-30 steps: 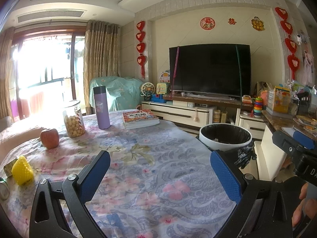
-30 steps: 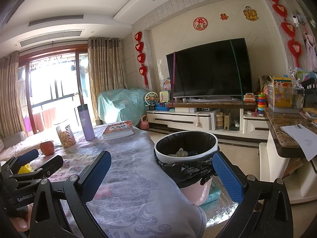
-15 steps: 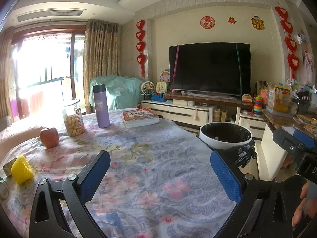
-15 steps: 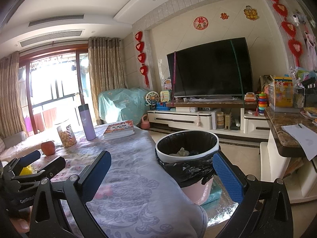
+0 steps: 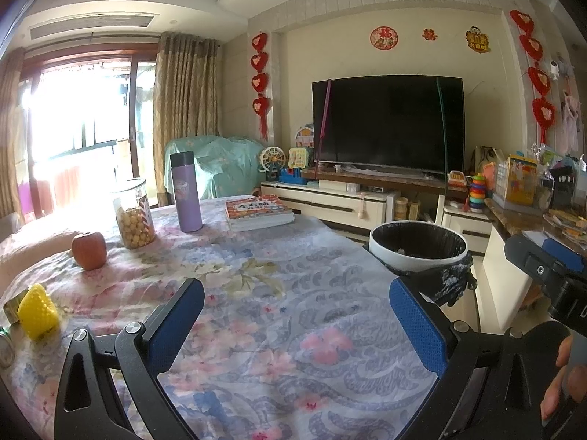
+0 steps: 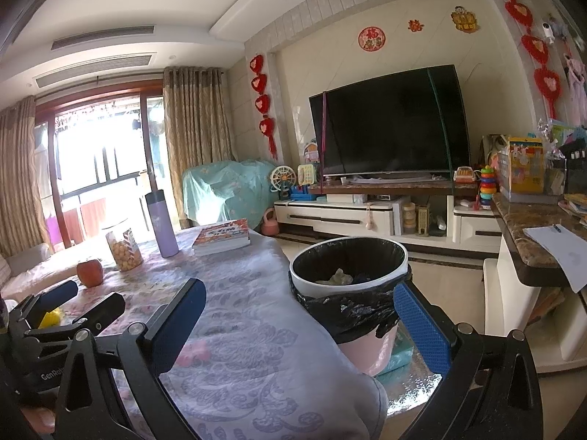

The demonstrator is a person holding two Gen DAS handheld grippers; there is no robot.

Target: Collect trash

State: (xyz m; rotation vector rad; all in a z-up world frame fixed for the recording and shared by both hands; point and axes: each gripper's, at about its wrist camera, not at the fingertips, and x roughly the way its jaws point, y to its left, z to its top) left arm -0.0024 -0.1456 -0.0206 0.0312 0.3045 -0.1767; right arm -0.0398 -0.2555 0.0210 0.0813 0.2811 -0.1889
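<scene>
A white trash bin [image 5: 418,247] lined with a black bag stands beside the table's right edge; in the right wrist view the bin [image 6: 348,267] holds some crumpled trash [image 6: 339,277]. My left gripper [image 5: 297,319] is open and empty above the flowered tablecloth [image 5: 256,293]. My right gripper [image 6: 299,321] is open and empty over the table's right edge, in front of the bin. A yellow cone-shaped item [image 5: 36,310] lies at the table's left edge beside a small wrapper [image 5: 11,308].
On the table stand an apple [image 5: 89,245], a snack jar [image 5: 132,218], a purple bottle [image 5: 185,190] and a book [image 5: 258,211]. A TV cabinet [image 5: 330,205] is behind; a marble counter [image 6: 528,234] with papers is at the right.
Both grippers have drifted only slightly; the views are almost the same. Both stay open and empty.
</scene>
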